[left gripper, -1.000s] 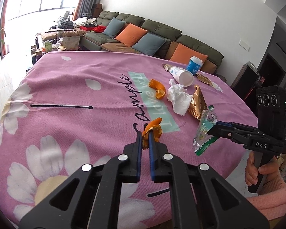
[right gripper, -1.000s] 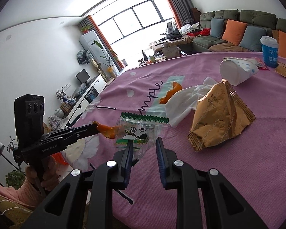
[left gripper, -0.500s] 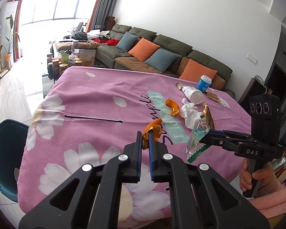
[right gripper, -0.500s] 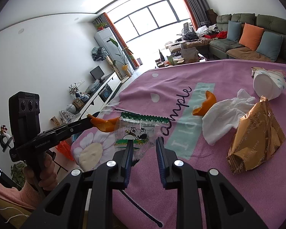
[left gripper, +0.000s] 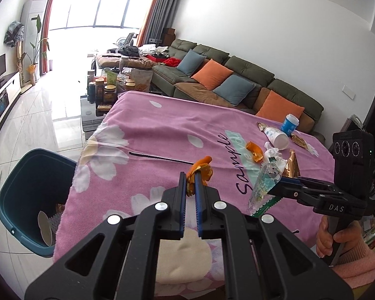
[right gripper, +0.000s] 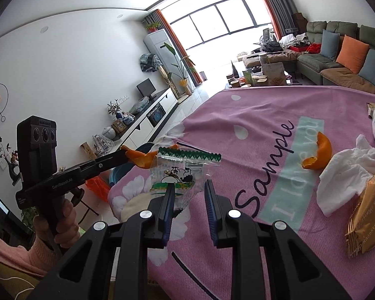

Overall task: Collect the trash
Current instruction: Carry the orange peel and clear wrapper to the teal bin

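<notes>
Left wrist view shows my left gripper (left gripper: 191, 183) clamped tight on a curled piece of orange peel (left gripper: 202, 170), carried above the near part of the pink flowered tablecloth (left gripper: 162, 135). Off the cloth's left edge a dark teal bin (left gripper: 20, 175) stands on the tiled floor with a few scraps in its bottom. My right gripper (left gripper: 278, 183) reaches in from the right, my hand (left gripper: 333, 237) on its grip, pinching a clear plastic wrapper with green zigzag edges (left gripper: 265, 182). Right wrist view shows that wrapper (right gripper: 180, 172) lying against the left finger while the right finger looks clear of it, so I cannot tell from here how the pinch sits. Farther across the cloth lie a second orange peel (right gripper: 318, 153), a crumpled white tissue (right gripper: 345, 172) touching it, a gold snack bag (right gripper: 368, 215), a tipped white paper cup (left gripper: 277, 136) and an upright blue-and-white cup (left gripper: 290, 123)
</notes>
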`<state>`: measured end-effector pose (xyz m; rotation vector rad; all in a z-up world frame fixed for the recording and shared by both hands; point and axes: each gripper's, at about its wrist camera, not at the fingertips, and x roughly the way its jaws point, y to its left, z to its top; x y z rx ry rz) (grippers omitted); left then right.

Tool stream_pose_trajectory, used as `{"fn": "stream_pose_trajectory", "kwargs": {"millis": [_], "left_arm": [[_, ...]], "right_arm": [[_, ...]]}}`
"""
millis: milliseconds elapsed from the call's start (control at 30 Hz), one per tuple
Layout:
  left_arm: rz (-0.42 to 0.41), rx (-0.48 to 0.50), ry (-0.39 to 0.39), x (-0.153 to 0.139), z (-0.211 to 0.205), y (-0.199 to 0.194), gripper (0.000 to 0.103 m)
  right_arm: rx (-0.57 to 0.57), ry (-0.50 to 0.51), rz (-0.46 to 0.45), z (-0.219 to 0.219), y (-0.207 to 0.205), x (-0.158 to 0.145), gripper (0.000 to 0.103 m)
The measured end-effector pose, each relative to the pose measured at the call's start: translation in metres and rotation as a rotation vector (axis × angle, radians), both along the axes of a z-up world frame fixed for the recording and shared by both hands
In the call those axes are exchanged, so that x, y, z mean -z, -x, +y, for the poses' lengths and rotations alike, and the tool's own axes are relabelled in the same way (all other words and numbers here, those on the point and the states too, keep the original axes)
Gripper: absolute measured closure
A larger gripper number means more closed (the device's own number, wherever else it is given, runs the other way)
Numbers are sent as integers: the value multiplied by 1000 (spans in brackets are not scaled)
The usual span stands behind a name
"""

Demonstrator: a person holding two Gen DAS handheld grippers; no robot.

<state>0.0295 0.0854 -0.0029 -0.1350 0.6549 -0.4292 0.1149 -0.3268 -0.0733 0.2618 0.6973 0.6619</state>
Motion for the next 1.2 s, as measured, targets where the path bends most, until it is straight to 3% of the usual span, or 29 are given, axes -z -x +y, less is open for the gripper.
{"fn": "stream_pose_trajectory", "kwargs": {"millis": [633, 733, 1033, 1067, 1167, 1200], "left_arm": [[-10, -134, 5, -7, 54, 8, 96], [-11, -156, 7, -9, 62, 9, 96], [-5, -202, 12, -8, 79, 13, 96], [-3, -205, 14, -7, 80, 12, 96], [6, -213, 16, -3, 83, 11, 96], [9, -216, 18, -2, 84, 11, 96]], "right_arm": [[-123, 7, -4, 54, -20, -10, 81], [-146, 9, -1, 64, -23, -11, 87], [-150, 32, 20, 78, -31, -4, 89], [-139, 40, 20, 78, -31, -4, 88], [-139, 42, 50, 74, -32, 0, 67], [-139, 50, 53, 74, -31, 2, 66]]}}
